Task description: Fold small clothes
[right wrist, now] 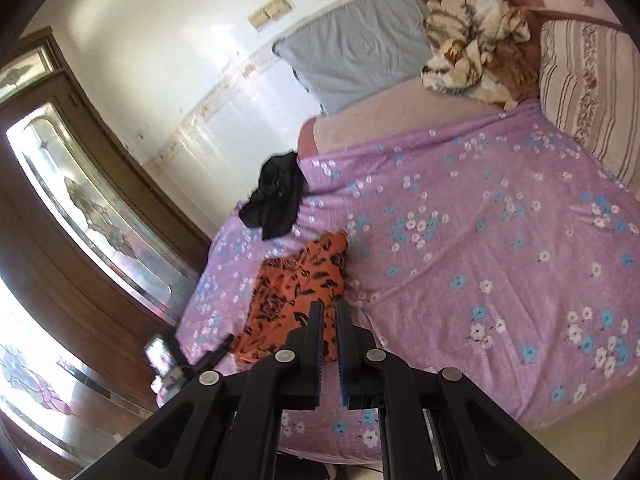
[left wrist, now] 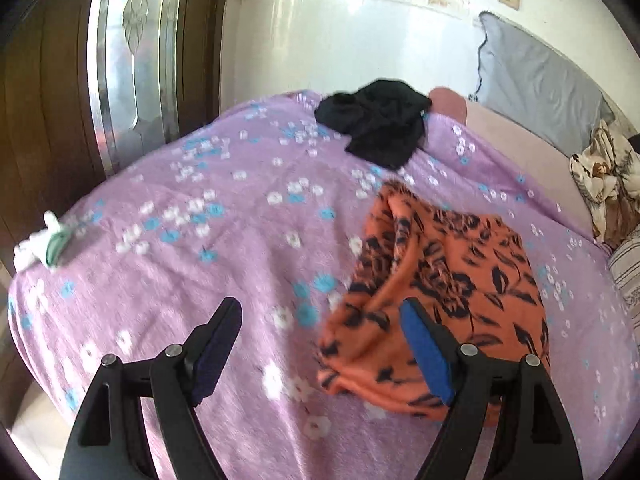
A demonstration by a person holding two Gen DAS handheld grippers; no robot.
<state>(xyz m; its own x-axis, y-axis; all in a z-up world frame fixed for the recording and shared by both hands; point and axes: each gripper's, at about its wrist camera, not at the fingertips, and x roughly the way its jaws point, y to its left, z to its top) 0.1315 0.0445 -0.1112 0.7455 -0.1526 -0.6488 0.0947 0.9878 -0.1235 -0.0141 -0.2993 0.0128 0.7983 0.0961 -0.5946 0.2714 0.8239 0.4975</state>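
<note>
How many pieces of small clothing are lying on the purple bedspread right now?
3: an orange black-patterned garment nearest the left claw, a crumpled black garment at the far edge, and a small white-and-green piece at the left edge. None looks hidden.

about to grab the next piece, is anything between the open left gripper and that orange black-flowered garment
Nothing visible blocks it. The left gripper is open above the purple floral bedspread, and the orange black-flowered garment lies just ahead, beside its right finger. The crumpled black garment sits farther back, out of the path.

Bed with lilac floral blanket (left wrist: 224,240), orange patterned cloth (left wrist: 432,280), black garment (left wrist: 380,124), grey pillow (left wrist: 536,92) on it
</note>
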